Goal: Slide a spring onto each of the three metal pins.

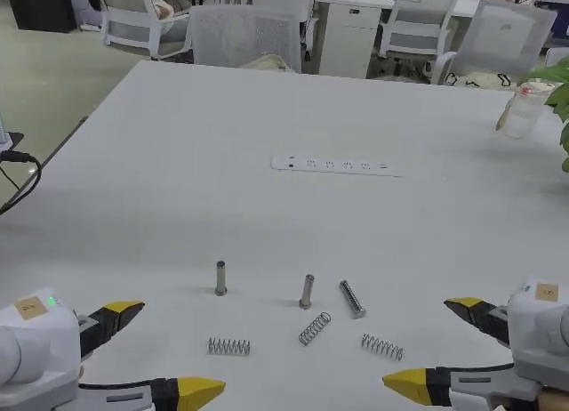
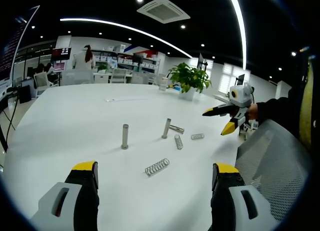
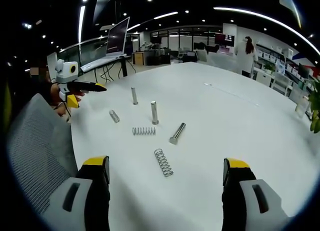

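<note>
Lying flat along the near edge of the worktop (image 1: 178,144) are three springs, none on a pin yet: left spring (image 1: 228,346), middle spring (image 1: 314,328) and right spring (image 1: 381,346). All are on their sides and apart from one another.

Just beyond them, the three pins are sitting in a matching row.
- Left pin (image 1: 220,278) and middle pin (image 1: 307,291) are standing upright on their wider ends, shafts pointing up, so a spring can be going over each from above.
- Right pin (image 1: 352,299) is lying on its side near the middle pin's base, not touching it. Judgement: it is likely needing to be stood up or held before taking a spring.

Left gripper (image 1: 182,347) and right gripper (image 1: 415,340) are hovering at the near edge, one flanking each end of the row. Both have jaws spread wide and are gripping nothing. This is reading as a ready pose, with each gripper facing the parts closest to it. Judgement: the task is looking unstarted.

Farther out, a power strip (image 1: 336,165) is lying toward mid-worktop, clear of the work. A jar (image 1: 524,108) is standing by the far right edge beside a plant (image 1: 560,95).
</note>
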`<state>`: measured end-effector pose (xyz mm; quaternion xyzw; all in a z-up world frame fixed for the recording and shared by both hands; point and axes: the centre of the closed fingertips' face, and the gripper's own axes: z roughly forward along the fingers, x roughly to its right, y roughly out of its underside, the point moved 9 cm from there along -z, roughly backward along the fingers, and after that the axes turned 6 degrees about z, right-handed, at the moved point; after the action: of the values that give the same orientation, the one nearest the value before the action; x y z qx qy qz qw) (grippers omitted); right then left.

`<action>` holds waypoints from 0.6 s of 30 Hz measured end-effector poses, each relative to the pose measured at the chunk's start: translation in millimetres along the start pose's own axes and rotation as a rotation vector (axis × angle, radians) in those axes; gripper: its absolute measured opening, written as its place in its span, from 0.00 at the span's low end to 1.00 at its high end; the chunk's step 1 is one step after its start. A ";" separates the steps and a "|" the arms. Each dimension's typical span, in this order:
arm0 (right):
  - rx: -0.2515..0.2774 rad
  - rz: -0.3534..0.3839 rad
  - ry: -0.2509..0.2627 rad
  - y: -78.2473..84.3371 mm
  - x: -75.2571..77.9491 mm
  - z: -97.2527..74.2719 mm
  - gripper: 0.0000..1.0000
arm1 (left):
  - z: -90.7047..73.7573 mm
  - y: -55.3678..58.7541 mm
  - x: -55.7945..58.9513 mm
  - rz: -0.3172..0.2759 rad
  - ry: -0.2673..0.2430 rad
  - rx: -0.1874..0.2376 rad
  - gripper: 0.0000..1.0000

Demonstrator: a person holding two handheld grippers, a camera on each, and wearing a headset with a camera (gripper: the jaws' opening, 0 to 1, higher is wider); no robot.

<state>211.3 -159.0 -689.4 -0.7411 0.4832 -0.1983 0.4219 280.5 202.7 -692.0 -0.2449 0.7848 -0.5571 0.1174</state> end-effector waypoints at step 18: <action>-0.005 0.003 0.003 -0.4 0.6 -0.5 0.92 | -0.1 1.9 1.8 -0.002 -0.001 -0.001 0.91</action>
<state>211.4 -159.7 -689.0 -0.7411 0.4853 -0.1977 0.4197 278.4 202.3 -693.5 -0.2459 0.7847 -0.5568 0.1170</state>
